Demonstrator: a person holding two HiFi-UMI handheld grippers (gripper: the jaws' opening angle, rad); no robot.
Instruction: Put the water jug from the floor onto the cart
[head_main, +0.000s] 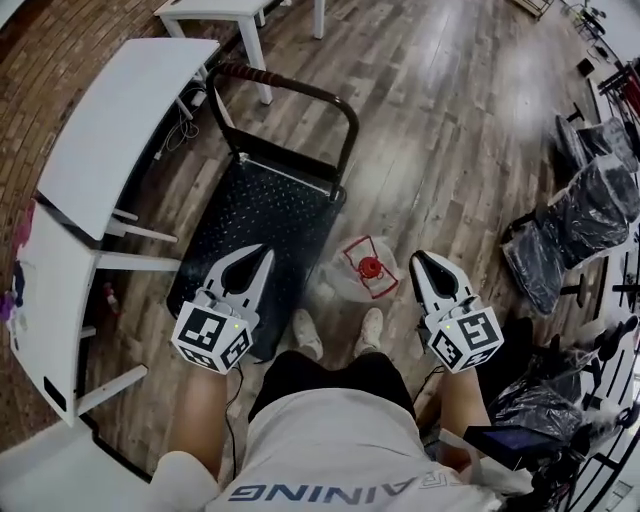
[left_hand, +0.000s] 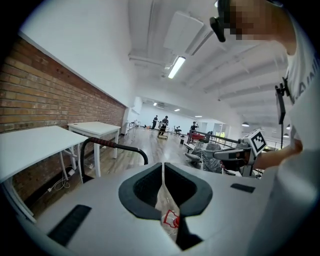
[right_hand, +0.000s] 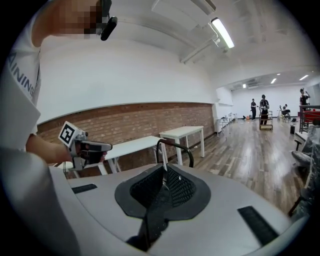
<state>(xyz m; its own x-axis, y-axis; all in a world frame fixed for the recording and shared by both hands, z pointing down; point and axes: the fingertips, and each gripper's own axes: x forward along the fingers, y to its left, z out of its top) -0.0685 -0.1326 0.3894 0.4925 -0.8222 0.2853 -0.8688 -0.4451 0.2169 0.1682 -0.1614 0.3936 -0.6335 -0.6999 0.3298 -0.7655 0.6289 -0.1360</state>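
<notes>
The left gripper (left_hand: 162, 167) is holding its two jaws pressed together, and nothing is sitting between them. The right gripper (right_hand: 164, 172) is also clenched and empty. In the head view the left gripper (head_main: 264, 253) is hanging over the near part of the black cart (head_main: 265, 215). The right gripper (head_main: 421, 259) is hanging over the wooden floor (head_main: 440, 150), to the right. The water jug (head_main: 365, 268), clear with a red cap, is standing on the floor between the two grippers. It is just beside the right near corner of the cart and just beyond the person's shoes (head_main: 306, 333). The cart's handle (head_main: 290, 90) is rising at its far end. White tables (head_main: 120, 130) are standing to the left, and plastic-wrapped chairs (head_main: 590, 205) are standing far to the right.
</notes>
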